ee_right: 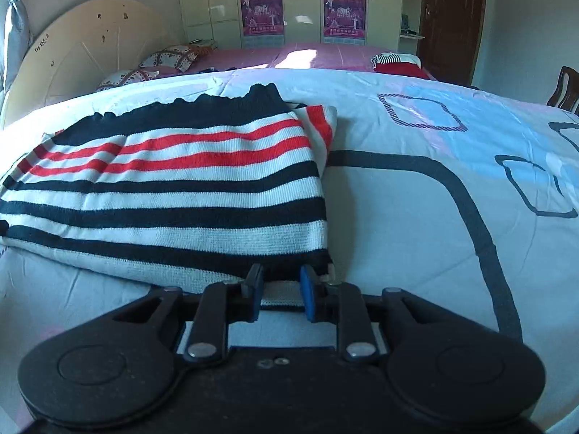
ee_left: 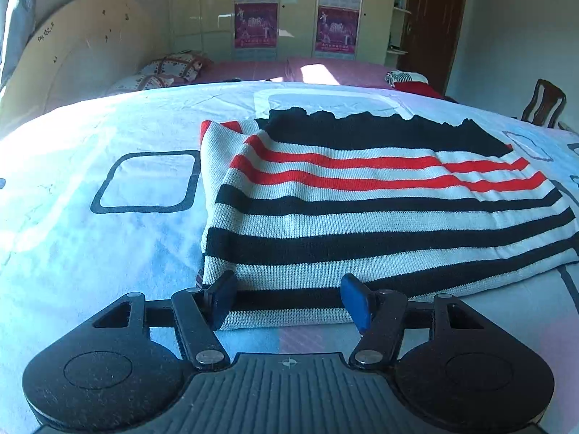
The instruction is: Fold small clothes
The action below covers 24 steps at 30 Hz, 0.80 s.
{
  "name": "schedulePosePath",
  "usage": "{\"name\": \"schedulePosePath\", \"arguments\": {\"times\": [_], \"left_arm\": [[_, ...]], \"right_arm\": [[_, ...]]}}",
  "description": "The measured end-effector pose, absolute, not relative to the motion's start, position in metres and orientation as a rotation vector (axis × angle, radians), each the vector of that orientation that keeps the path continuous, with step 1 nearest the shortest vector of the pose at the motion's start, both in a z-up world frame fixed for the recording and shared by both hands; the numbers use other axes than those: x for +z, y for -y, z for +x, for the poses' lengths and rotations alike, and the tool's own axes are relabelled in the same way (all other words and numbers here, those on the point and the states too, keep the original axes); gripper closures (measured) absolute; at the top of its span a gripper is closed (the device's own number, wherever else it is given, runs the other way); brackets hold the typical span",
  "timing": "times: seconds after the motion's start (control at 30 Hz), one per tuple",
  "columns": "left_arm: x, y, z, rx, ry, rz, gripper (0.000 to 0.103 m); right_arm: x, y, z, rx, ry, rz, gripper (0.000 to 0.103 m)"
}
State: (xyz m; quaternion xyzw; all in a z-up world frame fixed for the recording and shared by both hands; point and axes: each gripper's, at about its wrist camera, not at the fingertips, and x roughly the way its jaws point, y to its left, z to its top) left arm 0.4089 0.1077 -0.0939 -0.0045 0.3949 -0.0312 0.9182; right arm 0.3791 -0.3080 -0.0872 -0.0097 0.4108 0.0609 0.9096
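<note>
A knit sweater with black, white and red stripes lies folded flat on a pale blue bedsheet. My left gripper is open at the sweater's near left corner. Its blue pads stand wide apart and the near hem lies flat between them. In the right wrist view the same sweater fills the left half. My right gripper is at its near right corner, jaws narrowly apart. A short stretch of the hem sits between the pads, which do not visibly squeeze it.
The bedsheet with dark square outlines spreads to the right. Beyond lie a pink bed with pillows and a small pile of red and striped clothes. A wooden chair stands far right.
</note>
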Motion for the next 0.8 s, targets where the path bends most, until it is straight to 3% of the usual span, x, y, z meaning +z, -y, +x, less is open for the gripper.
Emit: {"name": "schedulePosePath", "arguments": {"times": [0.4,0.43,0.47,0.5,0.8], "left_arm": [[-0.081,-0.108,0.398,-0.054,-0.825,-0.018,0.038],[-0.077,-0.109,0.394,-0.048,-0.820,-0.030,0.036],[-0.073,-0.111,0.388,-0.037,-0.806,-0.058,0.025],[-0.070,-0.114,0.380,-0.035,-0.784,-0.101,0.016],[-0.112,-0.161,0.339,-0.078,-0.753,-0.796,0.016]], "right_arm": [[-0.070,0.304,0.370,0.137,-0.822,0.003,0.077],[-0.066,0.304,0.367,0.141,-0.807,0.006,0.077],[-0.062,0.303,0.364,0.146,-0.792,0.009,0.076],[-0.059,0.303,0.361,0.152,-0.780,0.013,0.075],[-0.045,0.284,0.347,0.232,-0.733,0.026,0.073]]}}
